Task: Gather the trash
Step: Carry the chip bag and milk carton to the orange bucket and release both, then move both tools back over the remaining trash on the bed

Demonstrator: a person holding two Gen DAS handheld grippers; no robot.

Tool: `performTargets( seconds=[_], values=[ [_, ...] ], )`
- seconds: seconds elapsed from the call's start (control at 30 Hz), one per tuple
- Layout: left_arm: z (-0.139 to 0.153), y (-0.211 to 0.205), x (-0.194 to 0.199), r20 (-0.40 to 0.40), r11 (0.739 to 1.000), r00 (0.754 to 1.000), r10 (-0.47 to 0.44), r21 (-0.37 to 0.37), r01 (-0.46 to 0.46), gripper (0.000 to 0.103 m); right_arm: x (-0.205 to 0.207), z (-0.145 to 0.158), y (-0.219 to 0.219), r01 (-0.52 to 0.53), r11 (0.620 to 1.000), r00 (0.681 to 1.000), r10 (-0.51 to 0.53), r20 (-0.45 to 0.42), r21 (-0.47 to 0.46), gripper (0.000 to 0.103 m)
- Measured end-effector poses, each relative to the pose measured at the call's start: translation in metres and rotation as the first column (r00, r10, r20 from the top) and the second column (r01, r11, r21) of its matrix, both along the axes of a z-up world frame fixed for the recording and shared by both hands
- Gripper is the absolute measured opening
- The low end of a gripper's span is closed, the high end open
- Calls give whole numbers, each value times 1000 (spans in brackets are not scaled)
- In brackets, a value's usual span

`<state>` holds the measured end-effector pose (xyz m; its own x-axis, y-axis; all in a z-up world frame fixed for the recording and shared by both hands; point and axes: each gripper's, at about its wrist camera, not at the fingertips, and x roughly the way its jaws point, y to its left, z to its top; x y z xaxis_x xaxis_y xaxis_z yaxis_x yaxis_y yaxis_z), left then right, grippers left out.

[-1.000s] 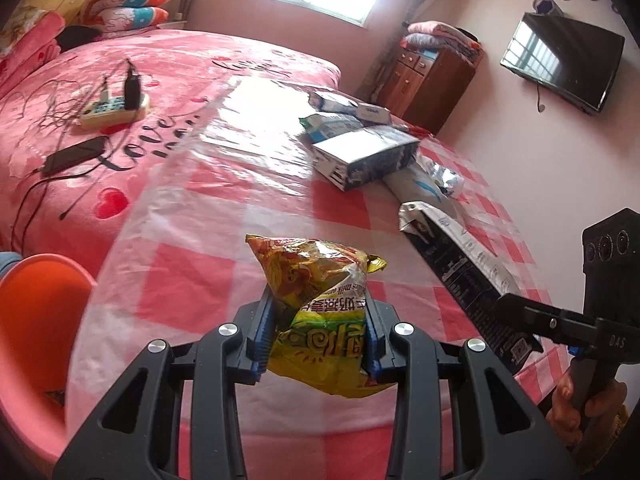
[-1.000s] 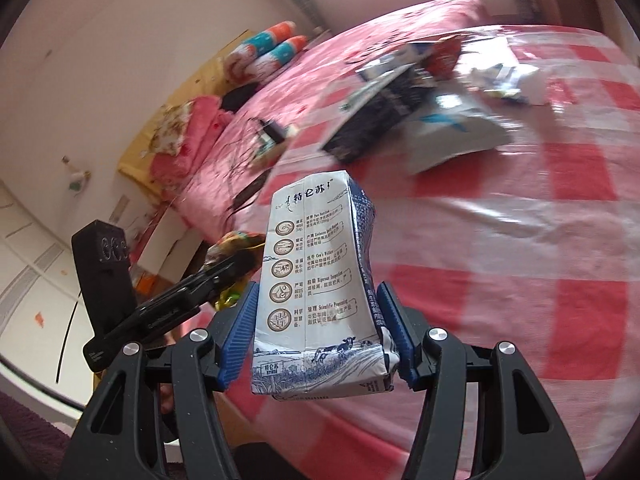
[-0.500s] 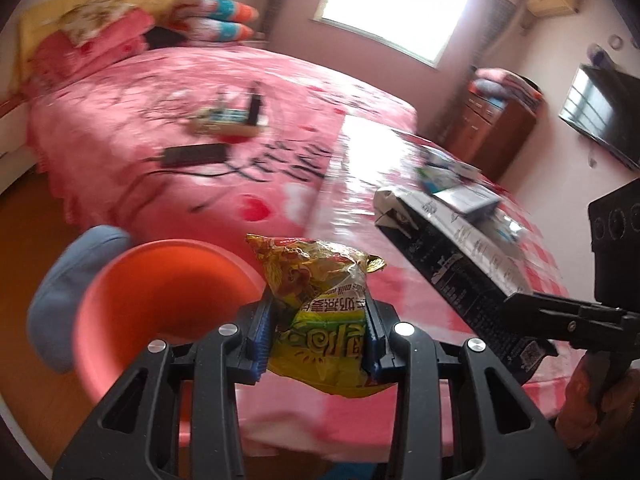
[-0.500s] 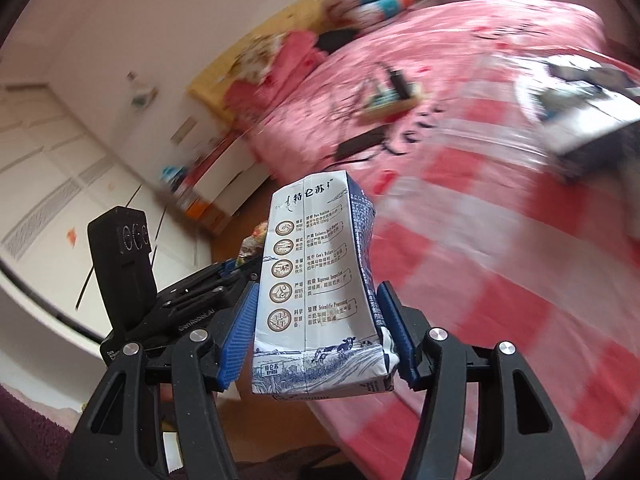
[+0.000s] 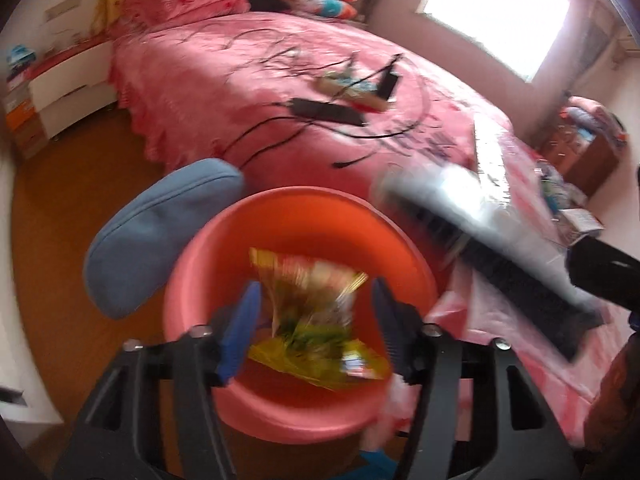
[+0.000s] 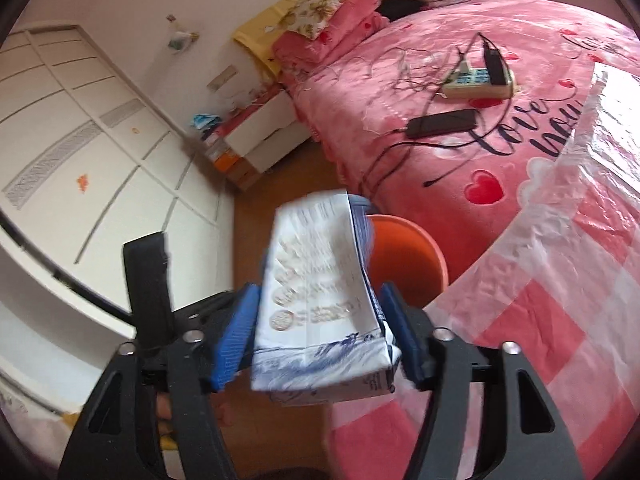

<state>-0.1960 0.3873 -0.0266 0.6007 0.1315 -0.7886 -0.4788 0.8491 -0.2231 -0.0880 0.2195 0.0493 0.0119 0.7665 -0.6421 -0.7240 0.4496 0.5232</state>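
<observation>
Pink bed [image 5: 248, 80] — wooden floor [image 5: 60, 200].

One orange bin [image 5: 304, 216]; one snack bag [image 5: 316, 316]; one milk carton [image 6: 320, 300] — two hand-held grippers [image 5: 316, 332] [image 6: 320, 336].

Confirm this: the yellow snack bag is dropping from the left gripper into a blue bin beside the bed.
Not quite: the bin is orange, as the left wrist view shows. The yellow snack bag does sit loose between the opening fingers of the left gripper, over that bin beside the bed.

Pink bed [image 6: 500, 92]: power strip [image 6: 478, 80], black adapter [image 6: 442, 124], plastic sheet [image 6: 580, 208]. Wood floor [image 5: 60, 208]: orange bin [image 5: 224, 264].
</observation>
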Motion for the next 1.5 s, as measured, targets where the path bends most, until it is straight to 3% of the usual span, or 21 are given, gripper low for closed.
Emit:
performTargets(
  seconds=[0.07,0.17,0.33,0.63,0.77,1.23,1.5],
  values=[
    [-3,4,0,-22,999,1000,23,26,-22,71,9,-4,-12,34,999,999,-33,-37,26,81],
    [-2,8,0,-29,998,999,35,48,-34,71,19,-2,-38,70,995,996,-66,-58,74,82],
    [10,-1,5,-5,997,1000,25,70,-25,71,32,2,-77,112,986,994,-111,-14,124,82],
    [36,-45,28,58,993,994,-97,70,93,71,37,3,-127,188,973,980,-195,46,133,82],
    [45,-73,43,72,983,983,-168,91,161,71,39,6,-146,224,966,968,-236,86,126,92],
    [54,-139,82,95,946,944,-317,104,307,71,57,13,-216,340,929,925,-359,128,148,92],
    [63,-182,104,110,903,898,-425,125,412,71,69,16,-246,403,903,897,-422,132,149,92]
  ],
)
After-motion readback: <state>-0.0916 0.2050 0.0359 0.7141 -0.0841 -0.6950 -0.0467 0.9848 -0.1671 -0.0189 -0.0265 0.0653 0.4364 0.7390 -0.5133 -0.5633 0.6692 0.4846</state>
